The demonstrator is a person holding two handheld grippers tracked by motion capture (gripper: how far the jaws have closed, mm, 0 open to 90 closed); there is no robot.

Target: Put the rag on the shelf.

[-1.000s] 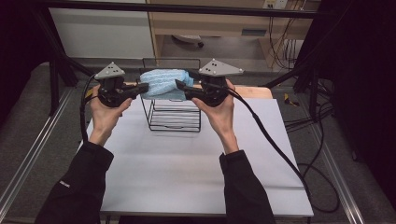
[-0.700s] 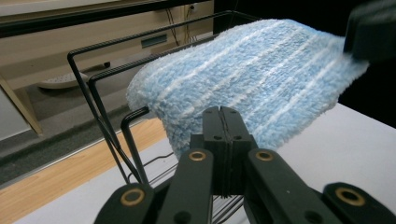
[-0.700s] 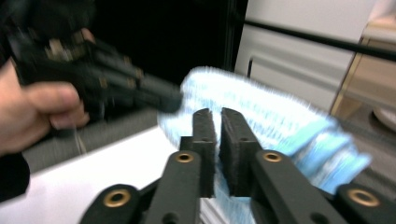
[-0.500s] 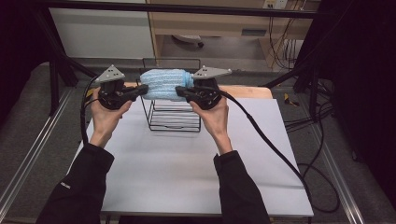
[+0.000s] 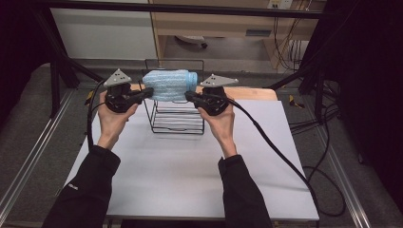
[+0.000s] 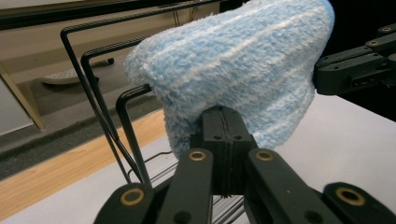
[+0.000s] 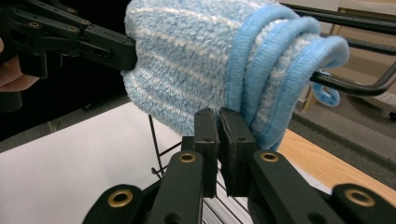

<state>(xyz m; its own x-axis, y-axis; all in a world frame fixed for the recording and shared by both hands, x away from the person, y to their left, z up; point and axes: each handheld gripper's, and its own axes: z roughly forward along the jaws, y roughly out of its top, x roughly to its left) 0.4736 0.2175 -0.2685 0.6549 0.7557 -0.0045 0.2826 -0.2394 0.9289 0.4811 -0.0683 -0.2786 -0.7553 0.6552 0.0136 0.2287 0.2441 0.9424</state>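
Left gripper [image 5: 142,95] and right gripper [image 5: 194,97] each clamp an end of the folded blue towel [image 5: 169,84] above the wire rack [image 5: 177,118]. The right gripper view shows the towel's layered hemmed edges [image 7: 280,70]; the high view hides them.

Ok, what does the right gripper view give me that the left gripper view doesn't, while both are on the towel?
Right gripper view alone: the folded fluffy light-blue towel with its bound edges stacked in layers and a small hanging loop; the right gripper pinches by those edges. Left gripper view alone: the towel's rounded folded side, with the left gripper closed on it. Both: the black wire rack, white tabletop, wooden strip, and the opposite gripper.
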